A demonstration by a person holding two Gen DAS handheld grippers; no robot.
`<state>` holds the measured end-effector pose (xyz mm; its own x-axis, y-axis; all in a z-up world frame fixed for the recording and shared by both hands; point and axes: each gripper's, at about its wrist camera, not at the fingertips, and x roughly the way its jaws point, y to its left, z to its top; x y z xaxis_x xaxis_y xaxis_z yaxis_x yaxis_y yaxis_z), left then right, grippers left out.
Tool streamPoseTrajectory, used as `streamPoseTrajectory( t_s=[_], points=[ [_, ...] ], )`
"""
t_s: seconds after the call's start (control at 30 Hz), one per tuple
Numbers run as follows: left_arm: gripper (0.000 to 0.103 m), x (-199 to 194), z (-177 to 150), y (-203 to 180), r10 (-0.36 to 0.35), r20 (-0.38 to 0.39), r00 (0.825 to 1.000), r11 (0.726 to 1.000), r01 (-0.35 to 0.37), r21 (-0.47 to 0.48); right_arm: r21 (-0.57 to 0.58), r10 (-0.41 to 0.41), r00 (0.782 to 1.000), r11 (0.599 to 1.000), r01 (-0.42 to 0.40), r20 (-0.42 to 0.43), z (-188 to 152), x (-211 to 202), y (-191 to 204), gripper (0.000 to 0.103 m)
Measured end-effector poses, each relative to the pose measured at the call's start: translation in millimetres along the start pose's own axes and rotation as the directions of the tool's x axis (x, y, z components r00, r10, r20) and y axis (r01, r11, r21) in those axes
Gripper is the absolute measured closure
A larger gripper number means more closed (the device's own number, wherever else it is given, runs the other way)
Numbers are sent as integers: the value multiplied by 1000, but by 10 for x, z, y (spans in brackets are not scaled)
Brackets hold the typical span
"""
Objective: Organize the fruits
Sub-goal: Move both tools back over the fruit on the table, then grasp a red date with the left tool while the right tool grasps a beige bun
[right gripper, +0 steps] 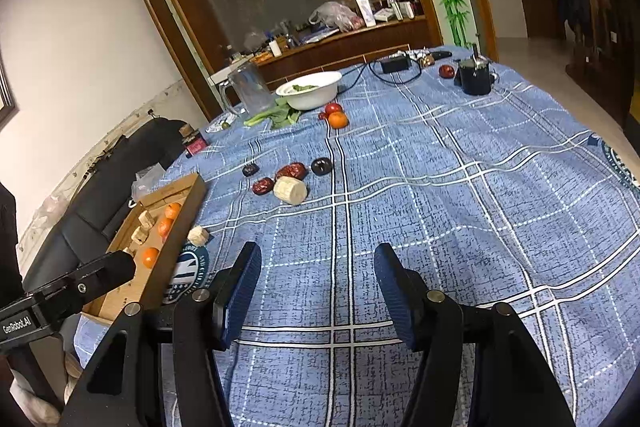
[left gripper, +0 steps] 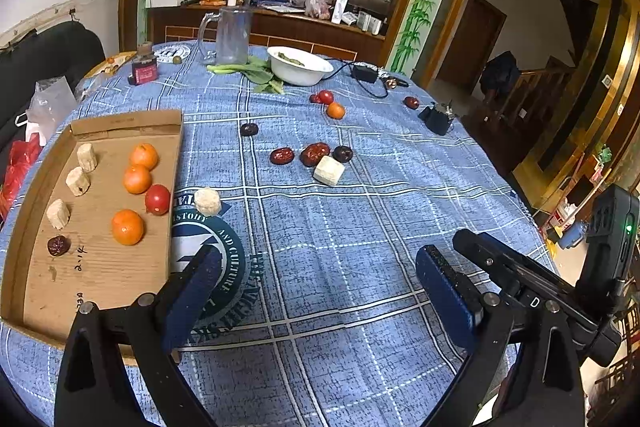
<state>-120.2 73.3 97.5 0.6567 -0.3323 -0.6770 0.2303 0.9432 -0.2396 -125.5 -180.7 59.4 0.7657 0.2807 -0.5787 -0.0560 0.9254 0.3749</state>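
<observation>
Cardboard tray (left gripper: 100,131) lies at the left of the blue checked tabletop (left gripper: 360,227), holding three oranges (left gripper: 128,227), a tomato (left gripper: 157,199), three pale chunks (left gripper: 78,181) and one dark date (left gripper: 58,245). Near the middle of the cloth lie more dates (left gripper: 315,153) beside a pale block (left gripper: 329,171); farther off, an orange (left gripper: 335,110) touches a tomato (left gripper: 326,96). Left gripper (left gripper: 316,287) and right gripper (right gripper: 316,295) hover with fingers spread, nothing between them.
</observation>
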Motion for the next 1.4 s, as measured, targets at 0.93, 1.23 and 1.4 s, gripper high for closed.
streamPoseTrajectory(
  t_s=[0.93,1.23,1.4],
  points=[
    [40,1140,929,595,-21,-137,990,994,6,-105,-192,1,973,980,-47,-231,589,1583,249,40],
    [41,1732,1054,624,-91,-220,971,988,60,-145,-184,49,965,978,-99,-258,641,1901,297,45],
    [41,1858,1029,644,-114,-237,965,985,78,-156,-197,60,965,974,-113,-257,587,1817,340,64]
  ],
)
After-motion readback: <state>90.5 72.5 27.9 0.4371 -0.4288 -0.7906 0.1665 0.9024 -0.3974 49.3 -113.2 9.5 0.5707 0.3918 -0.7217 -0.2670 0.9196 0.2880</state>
